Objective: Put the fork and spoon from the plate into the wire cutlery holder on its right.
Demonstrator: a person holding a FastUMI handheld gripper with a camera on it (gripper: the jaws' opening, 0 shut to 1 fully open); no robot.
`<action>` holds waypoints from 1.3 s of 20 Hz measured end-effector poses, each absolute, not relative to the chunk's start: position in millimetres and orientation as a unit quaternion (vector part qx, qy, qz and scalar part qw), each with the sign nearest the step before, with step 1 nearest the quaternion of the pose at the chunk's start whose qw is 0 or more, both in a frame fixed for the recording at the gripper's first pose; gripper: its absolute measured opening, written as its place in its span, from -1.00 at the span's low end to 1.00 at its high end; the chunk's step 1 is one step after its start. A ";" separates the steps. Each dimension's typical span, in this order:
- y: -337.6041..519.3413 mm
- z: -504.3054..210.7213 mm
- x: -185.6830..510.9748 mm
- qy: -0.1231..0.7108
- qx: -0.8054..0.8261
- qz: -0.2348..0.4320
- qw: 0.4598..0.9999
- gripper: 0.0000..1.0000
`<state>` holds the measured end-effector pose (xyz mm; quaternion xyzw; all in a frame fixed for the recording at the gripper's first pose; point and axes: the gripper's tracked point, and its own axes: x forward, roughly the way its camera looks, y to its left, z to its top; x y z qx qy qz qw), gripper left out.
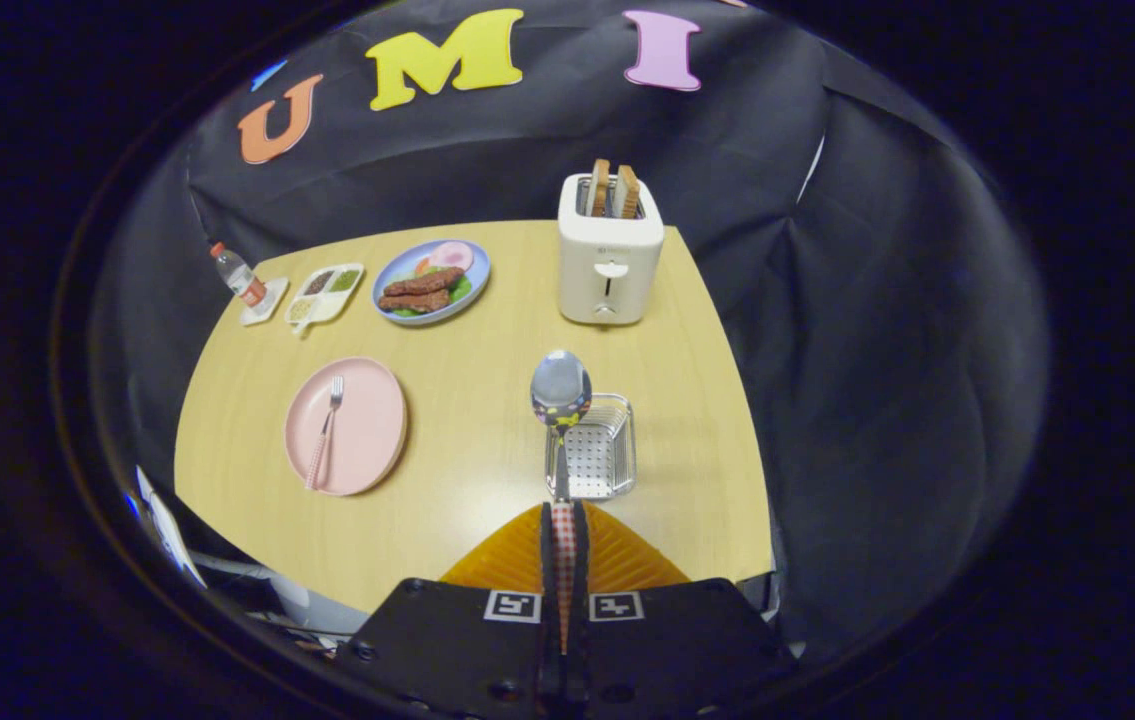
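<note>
We've got the spoon (561,392) pinched by its handle in the fingers (563,525), bowl hanging right over the wire cutlery holder (595,452) — next we probably just lower and let go. Fork (325,430) waits on the pink plate (367,400), left of the holder.

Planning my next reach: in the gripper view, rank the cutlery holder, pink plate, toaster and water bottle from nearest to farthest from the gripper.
The gripper is shut on the spoon.
1. Wire cutlery holder, just ahead of the fingers.
2. Pink plate, left, with the fork on it.
3. Toaster, beyond the holder.
4. Water bottle, far left corner.
</note>
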<state>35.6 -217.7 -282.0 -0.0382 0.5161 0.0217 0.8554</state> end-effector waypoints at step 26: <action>-239.8 -349.7 79.3 0.787 -0.038 -0.002 0.616 -0.95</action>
